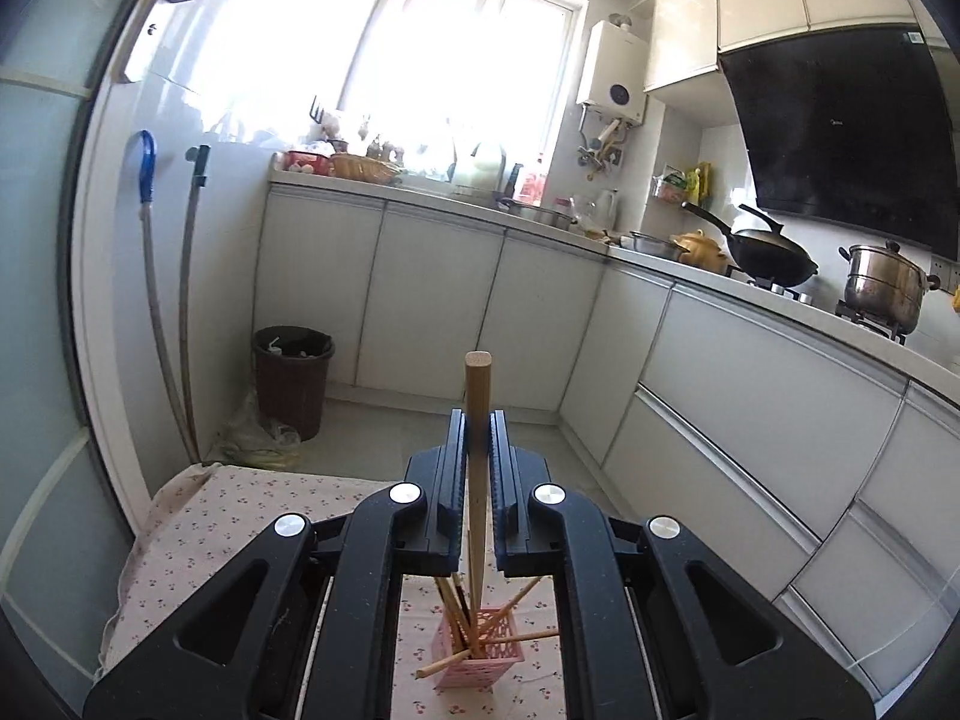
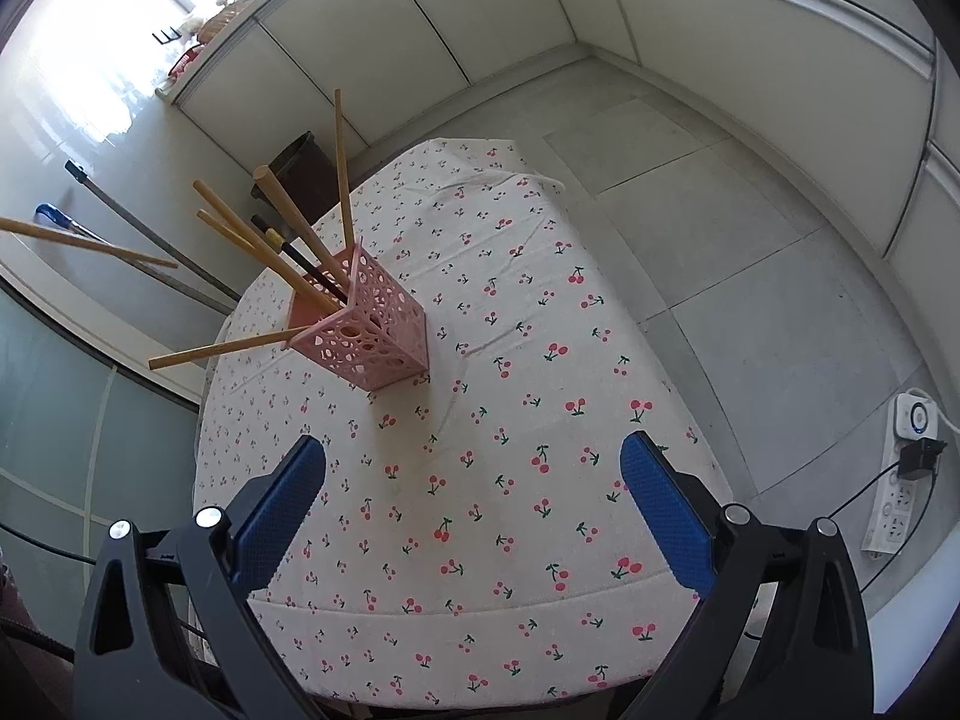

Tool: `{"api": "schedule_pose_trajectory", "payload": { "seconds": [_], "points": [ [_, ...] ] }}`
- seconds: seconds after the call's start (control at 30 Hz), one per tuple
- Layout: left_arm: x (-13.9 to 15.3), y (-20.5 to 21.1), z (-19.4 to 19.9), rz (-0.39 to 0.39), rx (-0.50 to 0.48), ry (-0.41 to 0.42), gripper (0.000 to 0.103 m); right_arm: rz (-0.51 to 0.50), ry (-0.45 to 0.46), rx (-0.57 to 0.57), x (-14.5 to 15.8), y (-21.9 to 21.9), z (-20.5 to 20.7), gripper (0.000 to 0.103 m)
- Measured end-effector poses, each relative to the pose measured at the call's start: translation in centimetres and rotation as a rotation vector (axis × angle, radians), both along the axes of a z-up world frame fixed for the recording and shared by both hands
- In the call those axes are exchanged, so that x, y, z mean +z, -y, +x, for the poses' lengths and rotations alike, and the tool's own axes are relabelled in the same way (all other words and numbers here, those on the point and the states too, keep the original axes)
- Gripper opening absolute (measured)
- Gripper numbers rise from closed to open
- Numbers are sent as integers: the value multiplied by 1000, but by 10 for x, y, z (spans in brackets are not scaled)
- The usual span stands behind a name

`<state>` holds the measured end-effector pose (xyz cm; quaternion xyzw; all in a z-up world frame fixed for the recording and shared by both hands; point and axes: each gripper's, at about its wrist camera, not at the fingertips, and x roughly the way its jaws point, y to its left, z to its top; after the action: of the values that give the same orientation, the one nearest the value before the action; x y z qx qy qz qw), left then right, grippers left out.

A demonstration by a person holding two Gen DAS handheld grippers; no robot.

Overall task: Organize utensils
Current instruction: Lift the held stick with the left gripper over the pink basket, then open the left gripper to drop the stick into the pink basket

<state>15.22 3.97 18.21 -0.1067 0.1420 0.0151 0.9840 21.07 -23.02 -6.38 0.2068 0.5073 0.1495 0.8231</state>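
The chopstick (image 1: 478, 450) clamped in the left hand-held gripper (image 1: 478, 438) looks like pale, smooth, matt wood. That gripper's body is matt black plastic with shiny round metal bolts. The right hand-held gripper (image 2: 474, 510) carries blue pads (image 2: 666, 516) with a fine rough texture. At centre left of the right wrist view, the holder (image 2: 366, 324) is pink perforated plastic with a dull sheen. The counter (image 2: 510, 360) wears soft matt cloth printed with cherries. The floor (image 2: 750, 240) is smooth grey tile. At right in the left wrist view, the pot (image 1: 885, 288) is glossy metal.
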Motion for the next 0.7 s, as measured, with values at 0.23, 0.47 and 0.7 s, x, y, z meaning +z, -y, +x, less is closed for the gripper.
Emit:
{"api": "schedule_pose_trajectory", "payload": {
  "seconds": [0.23,0.47,0.7],
  "points": [
    [-31,39,39,43,-40,-93,7,35,-16,-19,-1,10,3,96],
    [-52,52,55,87,-36,-144,7,69,-21,-14,1,14,4,96],
    [-72,38,67,37,-2,-220,25,72,-1,-17,7,13,1,96]
  ]
}}
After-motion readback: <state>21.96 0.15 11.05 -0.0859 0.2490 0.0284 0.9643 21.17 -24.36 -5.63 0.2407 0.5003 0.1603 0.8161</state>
